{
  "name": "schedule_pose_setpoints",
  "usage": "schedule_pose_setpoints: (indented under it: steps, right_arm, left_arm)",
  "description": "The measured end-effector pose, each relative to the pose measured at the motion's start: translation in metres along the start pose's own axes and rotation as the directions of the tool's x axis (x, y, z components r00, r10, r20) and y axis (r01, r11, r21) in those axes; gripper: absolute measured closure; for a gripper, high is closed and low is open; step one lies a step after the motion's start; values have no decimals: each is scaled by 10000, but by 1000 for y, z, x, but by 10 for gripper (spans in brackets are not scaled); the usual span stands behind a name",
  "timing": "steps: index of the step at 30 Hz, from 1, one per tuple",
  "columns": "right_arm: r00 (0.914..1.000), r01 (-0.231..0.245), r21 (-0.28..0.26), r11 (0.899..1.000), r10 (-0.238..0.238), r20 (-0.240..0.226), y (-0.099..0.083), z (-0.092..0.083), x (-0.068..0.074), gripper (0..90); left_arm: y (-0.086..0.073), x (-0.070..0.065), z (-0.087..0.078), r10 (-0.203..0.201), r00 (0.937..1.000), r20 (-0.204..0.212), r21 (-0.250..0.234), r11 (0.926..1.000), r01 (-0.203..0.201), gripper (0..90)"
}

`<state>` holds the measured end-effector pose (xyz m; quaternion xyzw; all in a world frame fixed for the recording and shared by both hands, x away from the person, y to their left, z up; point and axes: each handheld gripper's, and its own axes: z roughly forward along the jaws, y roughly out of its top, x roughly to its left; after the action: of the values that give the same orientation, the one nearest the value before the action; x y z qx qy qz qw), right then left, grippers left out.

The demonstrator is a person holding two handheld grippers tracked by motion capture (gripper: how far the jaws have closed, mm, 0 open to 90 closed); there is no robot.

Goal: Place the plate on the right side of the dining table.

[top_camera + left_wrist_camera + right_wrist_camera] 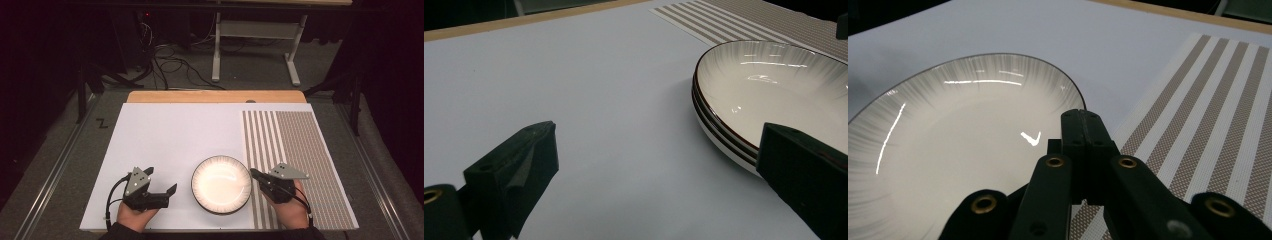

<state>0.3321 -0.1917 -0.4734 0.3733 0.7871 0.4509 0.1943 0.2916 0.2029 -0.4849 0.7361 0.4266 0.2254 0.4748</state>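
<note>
My left tongs (pixel 161 181) stood wide open just left of the bowl (pixel 221 184), nothing between their jaws. In the left gripper view the near jaw covered part of the bowl's rim (pixel 724 140), and there the rim looked doubled, as if two bowls (pixel 774 95) sat stacked; from above I could not tell them apart. The bowl sat on the white sheet (pixel 170 140) near the front edge of the bench (pixel 215 96), between my two hands, its right side just short of the striped mat (pixel 295 160).

My right tongs (pixel 253 173) were closed, the jaws pressed together with nothing in them, their tip at the bowl's right rim. In the right gripper view the tip (pixel 1083 125) lay over the rim (pixel 998 57), and whether it touched or hung just above I could not make out. My right hand (pixel 290 207) was cut off by the lower frame edge, as was my left hand (pixel 132 216). The floor beyond the bench was dark, with cables (pixel 170 65) and a stand's legs (pixel 255 45) hard to read.
</note>
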Motion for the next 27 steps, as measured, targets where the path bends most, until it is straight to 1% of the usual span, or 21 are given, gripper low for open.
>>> schedule_pose_setpoints:
  steps: [2, 5, 6, 10, 11, 14, 16, 17, 18, 19, 23, 24, 25, 26, 27]
  right_arm:
    - [10000, -30, 25, 10000, 30, 82, -1, -1, -1, 900]
    - [9994, -262, 88, 9996, 260, 234, -6, -1, -4, 900]
    - [9994, -267, 177, 9995, 263, 240, -7, -2, -5, 900]
    - [9993, -271, 191, 9995, 266, 273, -8, -3, -6, 900]
    - [9991, -242, 199, 9995, 234, 360, -8, -3, -7, 900]
    - [9987, -371, 224, 9991, 363, 360, -9, -2, -7, 900]
    - [9988, -375, 265, 9989, 366, 337, -9, -2, -7, 900]
    - [9993, -176, 294, 9994, 166, 335, -9, -1, -5, 900]
    - [9993, -176, 294, 9994, 166, 335, -9, -1, -5, 900]
    - [9993, -50, 366, 9993, 36, 366, -8, 2, -5, 900]
    - [9992, -112, 369, 9993, 98, 387, -7, 4, -4, 900]
    - [9993, -80, 376, 9993, 67, 362, -7, 5, -3, 900]
    - [9993, -80, 376, 9993, 67, 362, -7, 5, -3, 900]
    - [9992, 97, 449, 9989, -115, 394, -7, 4, -2, 900]
    - [9992, 97, 449, 9989, -115, 394, -7, 4, -2, 900]
  left_arm:
    - [1, 0, 0, -13, 10000, 20, -43, 10000, 14, 42]
    - [2, -2, 1, 3, 10000, 81, -139, 9999, -2, 42]
    - [2, -2, 1, 64, 10000, 62, -116, 9999, -64, 42]
    - [2, -3, 2, 99, 9999, 98, -79, 9999, -98, 42]
    - [2, -3, 3, 93, 9999, 110, -28, 10000, -93, 42]
    - [0, -2, 1, -46, 10000, 85, 33, 10000, 46, 42]
    - [-1, -1, -1, -4, 10000, 61, 4, 10000, 4, 41]
    - [-1, -1, -3, -31, 10000, -8, -97, 9999, 31, 40]
    - [-1, -1, -3, -31, 10000, -8, -97, 9999, 31, 40]
    - [0, -1, -4, -465, 9989, -14, -288, 9985, 464, 40]
    - [2, -4, -5, -307, 9995, -22, -348, 9989, 306, 40]
    - [0, -5, -6, -126, 9999, -53, -212, 9997, 125, 40]
    - [0, -5, -6, -126, 9999, -53, -212, 9997, 125, 40]
    - [-1, -6, -8, -91, 9999, -73, -195, 9998, 90, 40]
    - [-1, -6, -8, -91, 9999, -73, -195, 9998, 90, 40]
